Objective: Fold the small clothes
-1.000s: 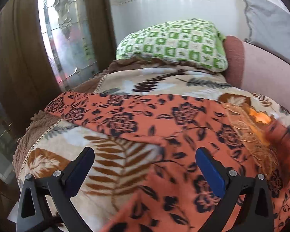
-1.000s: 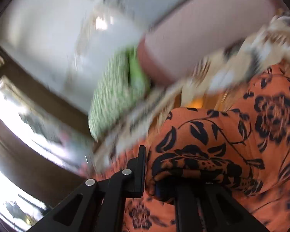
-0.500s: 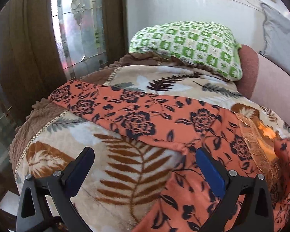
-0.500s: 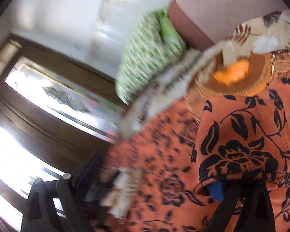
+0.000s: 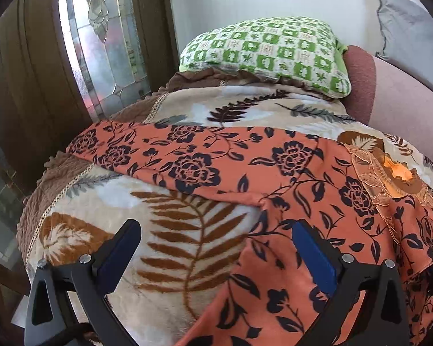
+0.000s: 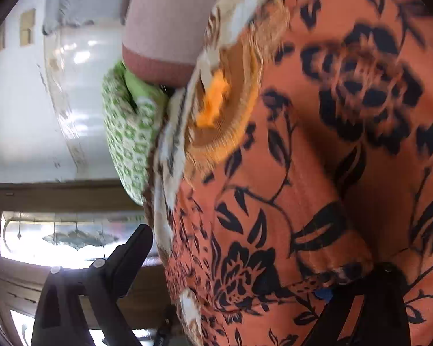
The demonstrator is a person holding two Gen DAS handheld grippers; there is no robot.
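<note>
An orange garment (image 5: 245, 167) with a black flower print lies spread across a leaf-patterned blanket (image 5: 170, 259); its lace neckline (image 5: 389, 173) with a yellow patch sits at the right. My left gripper (image 5: 216, 227) hovers open just above the blanket and the garment's lower edge, nothing between its blue pads. In the right wrist view the picture is rolled sideways and the garment (image 6: 317, 173) fills the right half. My right gripper (image 6: 236, 262) is open wide; a folded edge of the cloth drapes over its right finger, and the left finger (image 6: 130, 253) stands free.
A green checked pillow (image 5: 268, 49) lies at the blanket's far end. A pink sofa back (image 5: 404, 92) with a grey cushion (image 5: 412, 23) runs along the right. A patterned glass door (image 5: 106, 43) in a dark wooden frame stands at the left, beyond the blanket's edge.
My right gripper has let go of the garment fold, opened wide, rolled and sunk towards the cloth. The garment now lies flatter. The left gripper has stayed almost still and open.
</note>
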